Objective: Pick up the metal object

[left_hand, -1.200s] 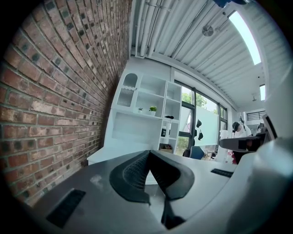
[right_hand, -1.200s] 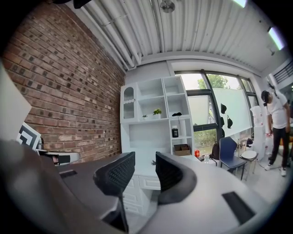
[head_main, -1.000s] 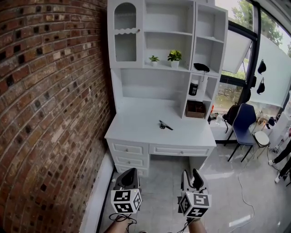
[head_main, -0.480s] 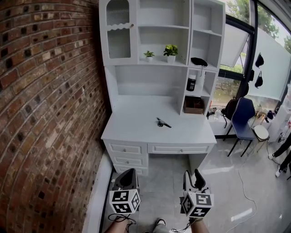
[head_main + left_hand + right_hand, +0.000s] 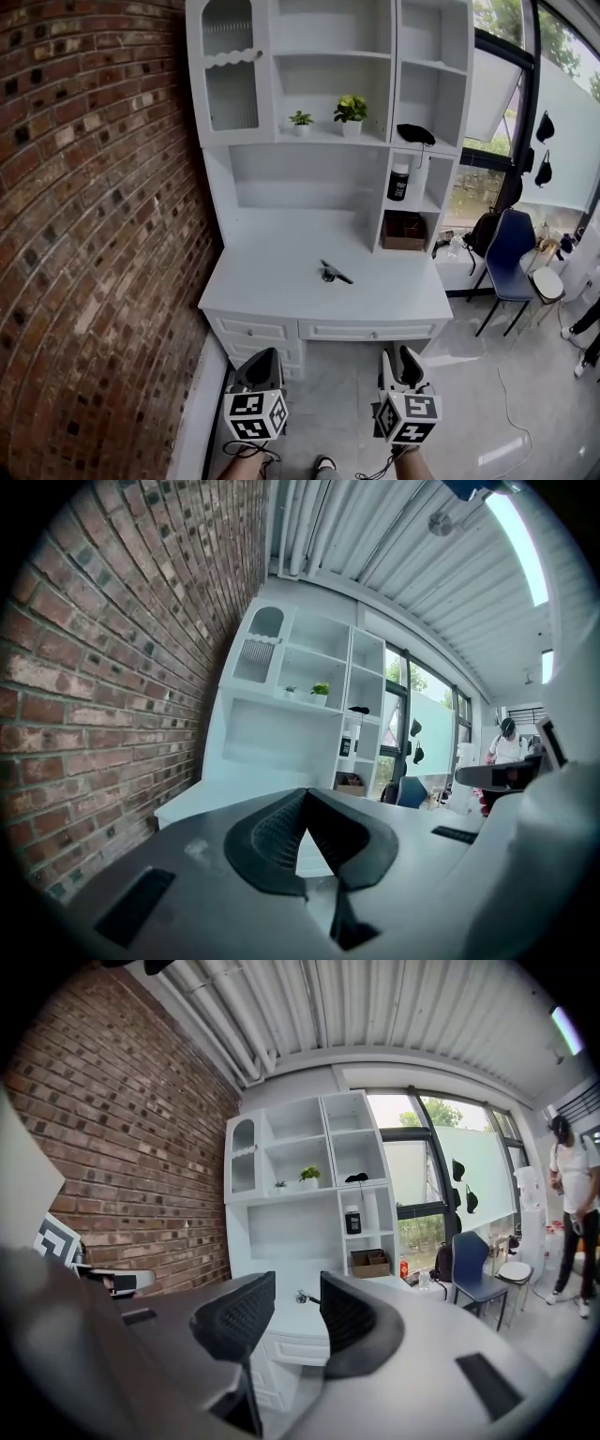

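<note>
A white desk (image 5: 267, 286) was set beside a brick wall (image 5: 94, 234). The metal object (image 5: 333, 274) was laid on it. The left gripper (image 5: 267, 358) jaws were squeezed together. The right gripper (image 5: 397, 356) jaws were parted. Nothing was held.

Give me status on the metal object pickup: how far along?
Done: nothing; the metal object lies untouched on the desk. In hand: both grippers hang over the floor short of the desk, left gripper shut and empty, right gripper open and empty, the object framed between its jaws from afar. Left: approach, grasp, lift.
</note>
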The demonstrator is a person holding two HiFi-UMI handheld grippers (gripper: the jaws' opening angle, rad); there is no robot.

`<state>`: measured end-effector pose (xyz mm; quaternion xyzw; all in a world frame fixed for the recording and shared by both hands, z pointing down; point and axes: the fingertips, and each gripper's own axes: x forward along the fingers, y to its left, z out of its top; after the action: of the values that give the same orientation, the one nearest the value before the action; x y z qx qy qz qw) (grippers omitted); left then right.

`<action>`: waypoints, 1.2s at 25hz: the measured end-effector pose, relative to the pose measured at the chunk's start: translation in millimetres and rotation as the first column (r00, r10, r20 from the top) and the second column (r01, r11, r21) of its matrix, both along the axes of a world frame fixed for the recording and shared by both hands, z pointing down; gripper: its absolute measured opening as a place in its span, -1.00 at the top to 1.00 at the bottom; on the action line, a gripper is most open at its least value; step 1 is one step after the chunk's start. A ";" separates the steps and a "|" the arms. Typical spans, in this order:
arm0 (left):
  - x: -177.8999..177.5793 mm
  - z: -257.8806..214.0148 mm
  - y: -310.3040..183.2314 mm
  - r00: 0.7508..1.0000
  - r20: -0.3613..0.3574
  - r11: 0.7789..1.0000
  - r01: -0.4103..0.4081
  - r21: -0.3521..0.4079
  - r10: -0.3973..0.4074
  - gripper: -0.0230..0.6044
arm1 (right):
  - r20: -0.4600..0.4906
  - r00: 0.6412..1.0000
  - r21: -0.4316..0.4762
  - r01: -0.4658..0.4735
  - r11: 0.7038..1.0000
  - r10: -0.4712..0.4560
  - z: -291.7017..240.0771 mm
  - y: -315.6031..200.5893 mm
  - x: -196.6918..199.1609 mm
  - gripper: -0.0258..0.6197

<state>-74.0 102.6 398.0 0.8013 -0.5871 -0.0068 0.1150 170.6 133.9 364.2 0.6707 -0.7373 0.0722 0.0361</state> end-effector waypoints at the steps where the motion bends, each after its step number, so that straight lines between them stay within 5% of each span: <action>1: 3.9 -1.5 -10.0 1.000 0.000 1.000 0.004 0.001 -0.004 0.90 | 0.000 1.000 0.001 0.004 1.000 -0.004 -1.3 -11.3 4.0 0.45; 17: 45.0 -13.9 -121.1 0.996 0.013 0.997 0.083 0.007 -0.083 0.90 | 0.011 0.998 0.015 0.067 0.998 -0.067 -13.5 -147.1 55.5 0.45; 30: 39.7 7.9 -202.1 0.997 0.009 0.997 0.080 -0.022 -0.080 0.90 | 0.021 0.997 -0.038 0.072 0.997 -0.071 19.0 -222.1 44.0 0.45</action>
<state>-34.3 -99.5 405.9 0.7759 -0.6191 -0.0017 0.1211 214.7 -88.1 383.2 0.6423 -0.7596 0.0918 0.0445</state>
